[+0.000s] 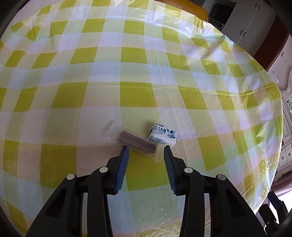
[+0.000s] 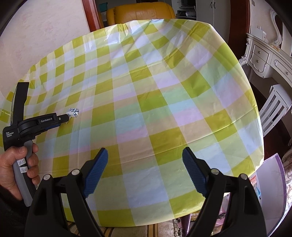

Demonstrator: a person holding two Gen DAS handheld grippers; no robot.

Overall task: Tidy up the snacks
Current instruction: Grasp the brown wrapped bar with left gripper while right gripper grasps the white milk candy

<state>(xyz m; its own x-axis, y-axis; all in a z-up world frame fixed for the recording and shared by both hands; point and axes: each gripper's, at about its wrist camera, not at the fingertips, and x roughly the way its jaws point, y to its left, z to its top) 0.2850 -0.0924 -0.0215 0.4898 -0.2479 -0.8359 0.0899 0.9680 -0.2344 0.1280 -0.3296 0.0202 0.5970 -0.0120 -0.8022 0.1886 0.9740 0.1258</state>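
- Reading labels first: handle of left gripper [image 2: 68, 118] in right-wrist view says "GenRobot.AI" and "Data Acquisition System"; two paper tags on grip w/ handwritten digits, approx "25-5?" and "24-?", not fully legible.
- Left hand [image 2: 12, 175] wraps grey grip at frame's left edge.
- Right gripper [image 2: 145, 152]: blue ribbed pads spread wide, nothing between, hovering over near edge of checked tablecloth [image 2: 164, 100].
- Left gripper in its own view [image 1: 146, 148]: jaws partly apart, tips either side of clear-wrapped brown bar [image 1: 136, 141]; wrapper's near end lies btwn tips. Contact w/ pads — can't tell.
- Brown bar lies diagonal on cloth, crimped wrapper end pointing far-left.
- White candy pack [image 1: 163, 134] just behind bar, touching its right end; blue Chinese print plus small English "MILK CANDY", rest unreadable.
- Farther: yellow leather chair [image 2: 140, 12] beyond table, white cabinet [image 1: 250, 21] far right.
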